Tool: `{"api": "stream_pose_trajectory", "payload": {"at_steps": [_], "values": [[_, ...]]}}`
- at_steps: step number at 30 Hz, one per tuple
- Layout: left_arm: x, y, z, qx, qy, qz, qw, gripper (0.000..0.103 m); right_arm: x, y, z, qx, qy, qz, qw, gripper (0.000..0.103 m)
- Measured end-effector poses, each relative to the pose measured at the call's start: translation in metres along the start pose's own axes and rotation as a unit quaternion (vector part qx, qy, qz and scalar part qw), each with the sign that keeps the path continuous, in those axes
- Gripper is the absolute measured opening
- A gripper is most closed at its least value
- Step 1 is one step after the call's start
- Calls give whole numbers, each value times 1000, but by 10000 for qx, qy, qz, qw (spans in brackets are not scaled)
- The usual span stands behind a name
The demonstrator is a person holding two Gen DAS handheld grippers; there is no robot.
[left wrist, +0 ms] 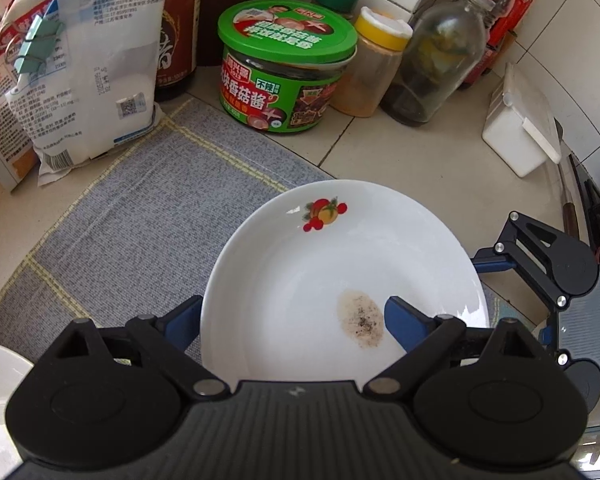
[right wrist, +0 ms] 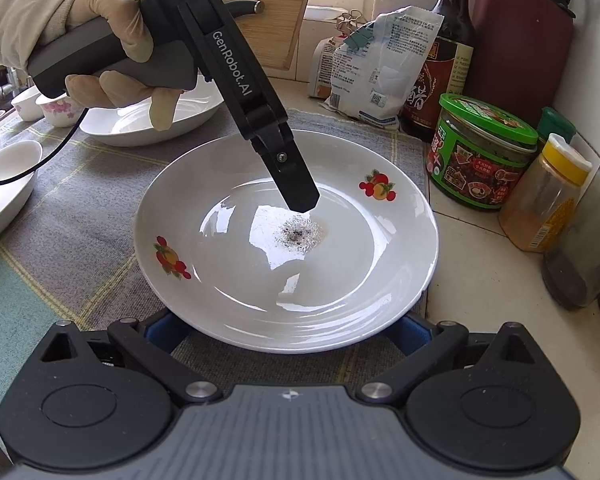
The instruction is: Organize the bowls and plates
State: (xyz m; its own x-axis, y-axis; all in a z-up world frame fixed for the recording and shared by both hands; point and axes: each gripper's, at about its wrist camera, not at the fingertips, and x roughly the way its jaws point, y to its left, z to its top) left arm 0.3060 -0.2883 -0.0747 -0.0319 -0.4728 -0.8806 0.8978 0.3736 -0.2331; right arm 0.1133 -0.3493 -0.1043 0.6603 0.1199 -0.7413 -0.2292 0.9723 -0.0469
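Right wrist view, near to far: right gripper at the bottom edge, blue fingers spread wide to either side of the plate's near rim, touch on the rim not clear. White plate with fruit prints lying flat on a grey mat, right edge reaching over the mat's border toward the tiled bench; speckled smear near its middle. Left gripper slanting down over that smear, tip close above it, held by a gloved hand at upper left. Beyond, left: oval dish and small flowered bowls. Right: green-lidded jar, yellow-capped shaker, glass bottle. Behind: clipped bags, dark sauce bottle, knife block.

Left wrist view: left fingers set wide, one over the plate's inside beside the smear, the other outside the left rim, nothing clamped between. Right gripper showing at the right edge by the rim. White box on the bench beyond.
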Motion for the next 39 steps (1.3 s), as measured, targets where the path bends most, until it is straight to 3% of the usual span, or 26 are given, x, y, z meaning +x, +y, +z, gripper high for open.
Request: {"api": "stream_pose_trajectory", "payload": {"at_steps": [11,18,23,27,34,39], "values": [[-51,-20,-24,244,-641,598,9959,95,-24,8,-13,447,112,-311,9985,103],[-102,-70,-60,551,-1428,1105,9820,97,-47,34,-14,521,99,-583,9969,103],[-132,-103,-94,334,-1838,1281,9740,100,-65,53,-13,700,-183,-714,9948,103],[-147,-131,-127,47,-2086,1511,9662,100,-76,69,-12,768,-298,-567,9950,103],[-165,-171,-187,-548,-2209,1905,9549,101,-91,94,-18,545,-370,-338,9973,103],[-172,-188,-238,-1322,-2273,2230,9387,101,-94,112,-24,361,-372,-56,9986,103]]}}
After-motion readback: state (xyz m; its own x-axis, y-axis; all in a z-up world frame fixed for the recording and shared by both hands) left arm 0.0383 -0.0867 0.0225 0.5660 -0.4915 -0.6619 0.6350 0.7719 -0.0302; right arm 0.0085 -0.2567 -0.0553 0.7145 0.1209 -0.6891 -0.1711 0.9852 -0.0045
